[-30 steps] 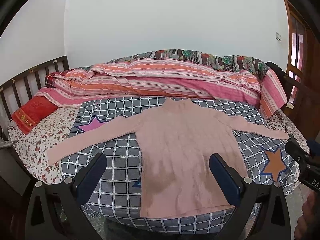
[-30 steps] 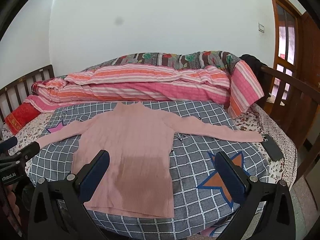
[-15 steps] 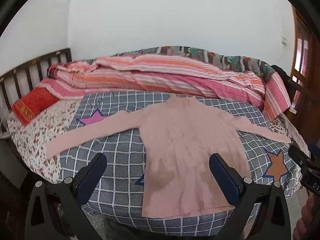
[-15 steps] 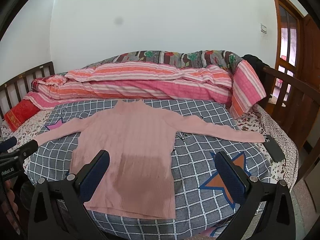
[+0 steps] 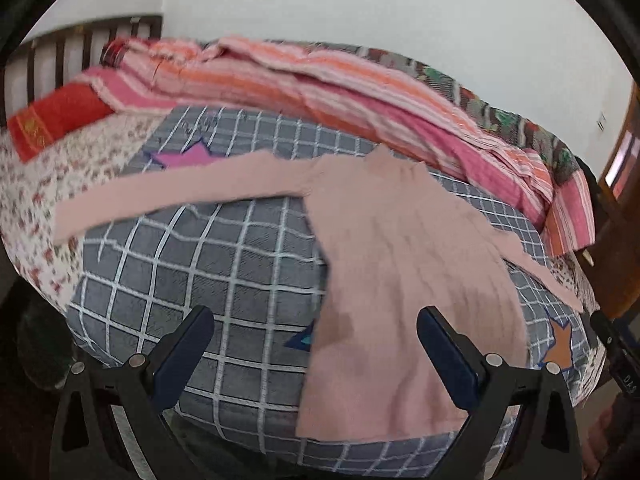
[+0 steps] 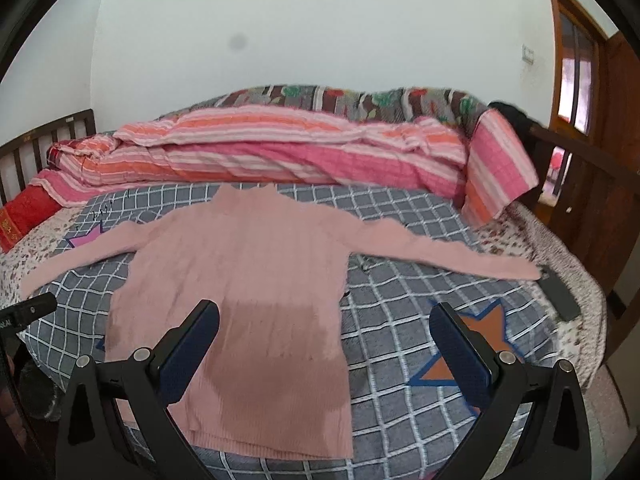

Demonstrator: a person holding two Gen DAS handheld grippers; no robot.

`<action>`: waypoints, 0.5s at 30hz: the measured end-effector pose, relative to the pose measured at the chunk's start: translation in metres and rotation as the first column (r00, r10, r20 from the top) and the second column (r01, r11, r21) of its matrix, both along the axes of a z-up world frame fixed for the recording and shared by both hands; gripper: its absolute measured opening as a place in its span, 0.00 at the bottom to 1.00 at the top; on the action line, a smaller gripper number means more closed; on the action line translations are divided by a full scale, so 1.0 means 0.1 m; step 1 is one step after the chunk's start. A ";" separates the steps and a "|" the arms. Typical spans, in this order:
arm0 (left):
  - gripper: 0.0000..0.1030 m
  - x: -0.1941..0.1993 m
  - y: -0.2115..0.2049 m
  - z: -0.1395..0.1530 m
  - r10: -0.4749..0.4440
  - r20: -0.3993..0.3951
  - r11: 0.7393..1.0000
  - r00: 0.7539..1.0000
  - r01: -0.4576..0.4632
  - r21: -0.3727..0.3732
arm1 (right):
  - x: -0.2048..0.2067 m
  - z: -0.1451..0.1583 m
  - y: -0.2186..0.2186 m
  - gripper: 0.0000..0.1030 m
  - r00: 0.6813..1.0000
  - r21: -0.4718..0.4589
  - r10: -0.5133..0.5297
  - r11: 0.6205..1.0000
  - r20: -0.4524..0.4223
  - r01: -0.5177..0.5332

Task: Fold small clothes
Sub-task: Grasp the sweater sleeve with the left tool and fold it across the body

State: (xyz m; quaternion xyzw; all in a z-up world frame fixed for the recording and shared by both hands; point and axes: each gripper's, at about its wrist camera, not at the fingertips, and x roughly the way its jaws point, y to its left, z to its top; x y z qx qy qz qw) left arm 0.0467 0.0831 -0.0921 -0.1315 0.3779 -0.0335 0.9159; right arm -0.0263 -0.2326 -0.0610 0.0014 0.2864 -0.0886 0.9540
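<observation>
A pink long-sleeved sweater (image 5: 404, 280) lies flat and face up on a grey checked blanket (image 5: 200, 264), both sleeves spread out to the sides. It also shows in the right wrist view (image 6: 256, 280), with a darker patch on its lower half. My left gripper (image 5: 316, 320) is open and empty, above the blanket near the sweater's lower left edge. My right gripper (image 6: 324, 312) is open and empty, over the sweater's lower right edge. The left sleeve (image 5: 160, 196) reaches toward the bed's left side; the right sleeve (image 6: 448, 256) ends near the right side.
Rolled striped pink and orange quilts (image 6: 280, 148) lie along the back of the bed. A red pillow (image 5: 56, 116) sits at the left by the wooden headboard (image 5: 80, 40). A dark phone-like object (image 6: 558, 296) lies beyond the right cuff. A wooden rail (image 6: 576, 176) and door stand at the right.
The left gripper has swung left and closer to the bed, so the sweater now sits right of centre in its blurred view. The right gripper moved slightly nearer. The sweater has not moved.
</observation>
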 end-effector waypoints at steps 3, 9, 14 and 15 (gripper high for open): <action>0.99 0.13 0.20 -0.19 0.036 -0.030 0.999 0.999 -0.037 -0.034 | 0.14 -0.16 -0.01 1.00 1.000 0.008 0.007 1.000 -0.017 -0.007; 0.97 0.40 0.80 -0.53 0.130 -0.057 0.979 0.990 -0.137 -0.148 | 0.37 -0.40 -0.03 1.00 0.998 0.050 0.039 0.998 -0.043 -0.037; 0.89 0.66 1.25 -0.70 0.183 -0.083 0.952 0.980 -0.197 -0.232 | 0.53 -0.48 0.02 1.00 0.996 0.062 0.061 0.996 -0.059 -0.057; 0.86 0.71 1.33 -0.73 0.202 -0.088 0.946 0.975 -0.217 -0.240 | 0.55 -0.49 0.03 1.00 0.996 0.066 0.063 0.996 -0.061 -0.059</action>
